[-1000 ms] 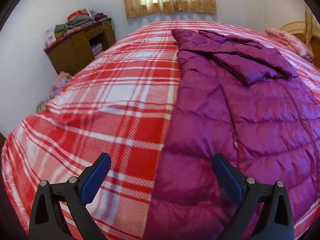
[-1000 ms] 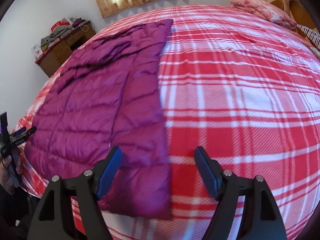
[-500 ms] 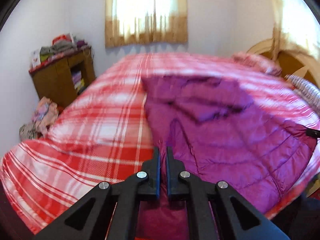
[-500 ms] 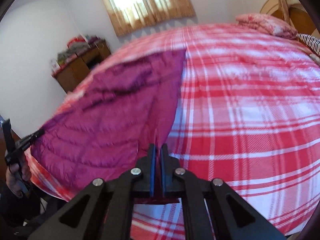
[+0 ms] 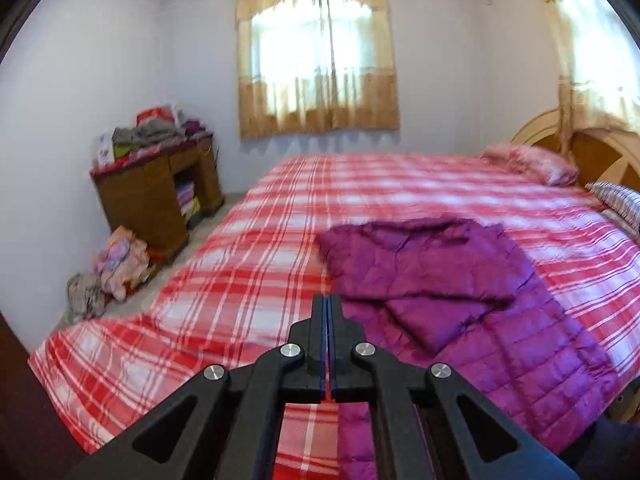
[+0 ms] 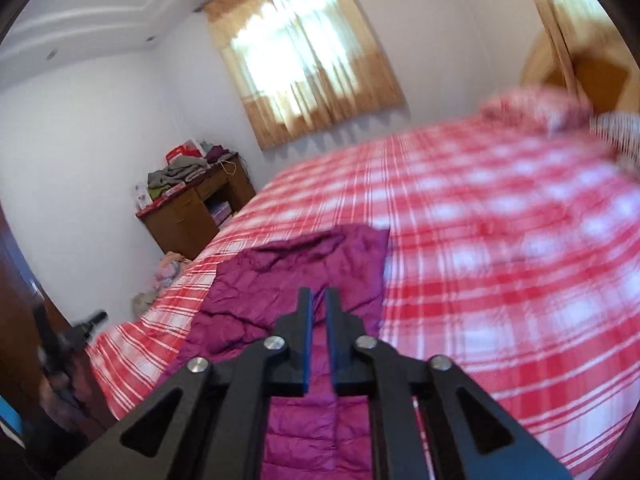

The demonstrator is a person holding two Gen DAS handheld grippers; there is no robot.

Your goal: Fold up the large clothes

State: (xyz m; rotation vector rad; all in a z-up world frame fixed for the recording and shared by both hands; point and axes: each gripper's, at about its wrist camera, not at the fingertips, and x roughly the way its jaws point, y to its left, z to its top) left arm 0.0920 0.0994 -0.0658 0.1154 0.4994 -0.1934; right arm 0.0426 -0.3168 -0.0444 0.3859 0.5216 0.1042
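The bed (image 5: 248, 280) fills both views under its red and white plaid cover, with the wooden desk (image 5: 160, 196) piled with clothes against the far wall, the curtained window (image 5: 318, 60) behind it, and pillows (image 5: 532, 162) by the headboard on the right. Across the near side of the cover lies your purple quilted jacket (image 5: 500, 344), and it already looks partly folded: the sleeves are crossed in over the body at the far end, giving a long narrow panel. By my reading you are starting the lengthwise fold, carrying the near hem toward the collar end. Your left gripper (image 5: 328, 320) is clenched tight, and the purple fabric runs up beneath it, so it seems to pinch the left hem corner, though the contact itself is hidden. Your right gripper (image 6: 316, 312) has its jaws opening, a narrow gap showing between the blue pads (image 6: 307, 344) with jacket fabric seen through it; whether that corner is held firmly I cannot tell. What is left, as far as I can judge: lay the hem over the far end, then flatten and square the bundle
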